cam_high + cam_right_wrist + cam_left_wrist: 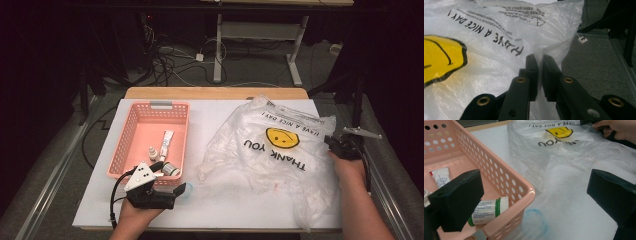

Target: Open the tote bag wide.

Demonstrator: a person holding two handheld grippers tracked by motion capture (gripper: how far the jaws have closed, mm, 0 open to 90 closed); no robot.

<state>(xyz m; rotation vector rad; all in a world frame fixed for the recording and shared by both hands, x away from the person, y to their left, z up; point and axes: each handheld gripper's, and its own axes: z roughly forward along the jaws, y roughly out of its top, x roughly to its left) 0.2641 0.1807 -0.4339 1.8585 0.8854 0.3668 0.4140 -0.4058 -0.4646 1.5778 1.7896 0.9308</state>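
On the right half of the white table top (240, 205): a crumpled clear plastic bag (260, 165) printed with a yellow smiley face and "THANK YOU" lies spread from the far edge almost to the near edge.
Bag, right edge: a fold of the film sits between the jaws of the right gripper (540, 62), seen close in the right gripper view.
Right gripper: jaws nearly together, a thin gap between them with the plastic caught in it; whether the pads press hard on the film cannot be told for certain, but the bag is pinched there. In the high view the tool (334, 142) stands at the table's right edge, held in the person's right hand (350, 167).
Left gripper (182, 190): jaws wide apart, holding nothing; it rests near the table's near edge, just beside the basket's near right corner.
Left half of the table: a pink perforated plastic basket (131, 127).
Basket contents: a white tube (166, 142) near the middle, a small white dropper bottle (151, 152) beside it, a white bottle with a green band (487, 210) lying on its side at the near right corner.
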